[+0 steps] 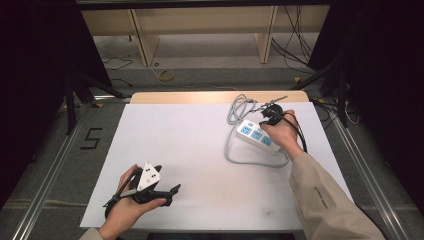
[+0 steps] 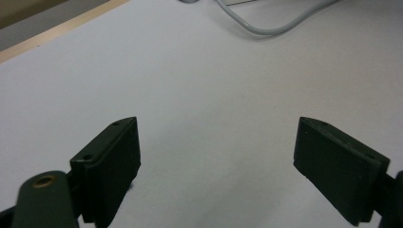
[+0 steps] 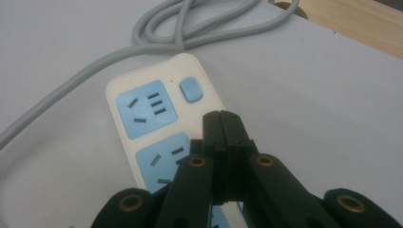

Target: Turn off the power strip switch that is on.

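The right gripper (image 3: 223, 118), fingers pressed together, is hovering just short of the power strip's (image 3: 142, 123) blue switch (image 3: 191, 89), while the left gripper (image 2: 216, 156), fingers apart, is idling well away.

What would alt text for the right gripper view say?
A shut black claw hovers over a white power strip with blue sockets, close to its blue switch. The strip's grey cable loops behind it on a white table.
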The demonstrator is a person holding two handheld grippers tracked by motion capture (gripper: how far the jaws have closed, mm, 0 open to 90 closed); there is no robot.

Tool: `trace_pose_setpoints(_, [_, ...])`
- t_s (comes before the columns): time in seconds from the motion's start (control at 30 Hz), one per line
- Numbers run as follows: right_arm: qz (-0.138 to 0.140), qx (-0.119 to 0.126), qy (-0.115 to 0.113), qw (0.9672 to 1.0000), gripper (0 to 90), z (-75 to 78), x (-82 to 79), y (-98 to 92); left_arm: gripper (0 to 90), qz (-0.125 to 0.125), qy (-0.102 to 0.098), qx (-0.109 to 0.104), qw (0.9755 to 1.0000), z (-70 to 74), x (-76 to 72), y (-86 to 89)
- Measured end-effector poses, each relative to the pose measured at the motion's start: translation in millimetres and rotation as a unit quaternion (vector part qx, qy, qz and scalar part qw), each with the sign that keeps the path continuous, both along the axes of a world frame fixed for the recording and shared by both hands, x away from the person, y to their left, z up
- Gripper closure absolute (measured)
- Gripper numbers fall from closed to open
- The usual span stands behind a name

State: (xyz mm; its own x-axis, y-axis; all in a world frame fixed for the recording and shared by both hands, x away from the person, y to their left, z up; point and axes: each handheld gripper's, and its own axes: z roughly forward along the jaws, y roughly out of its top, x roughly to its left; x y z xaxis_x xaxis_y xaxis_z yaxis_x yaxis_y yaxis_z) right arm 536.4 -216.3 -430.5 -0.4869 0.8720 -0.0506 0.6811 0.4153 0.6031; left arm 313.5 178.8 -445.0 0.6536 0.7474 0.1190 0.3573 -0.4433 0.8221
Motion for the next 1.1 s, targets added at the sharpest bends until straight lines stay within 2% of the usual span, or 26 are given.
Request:
trace_pose_setpoints(0.43, [-0.004, -0.005, 0.018, 0.9998, 90.0, -9.7, 8.8, 0.9, 15.5, -0.001, -0.001, 0.000, 1.0000, 0.1, -0.2, -0.1])
trace_pose_setpoints(1.1, [0.000, -0.021, 0.032, 0.9993, 90.0, -10.4, 16.2, 6.3, 15.5, -0.003, 0.000, 0.001, 1.0000, 0.1, -0.3, 0.1])
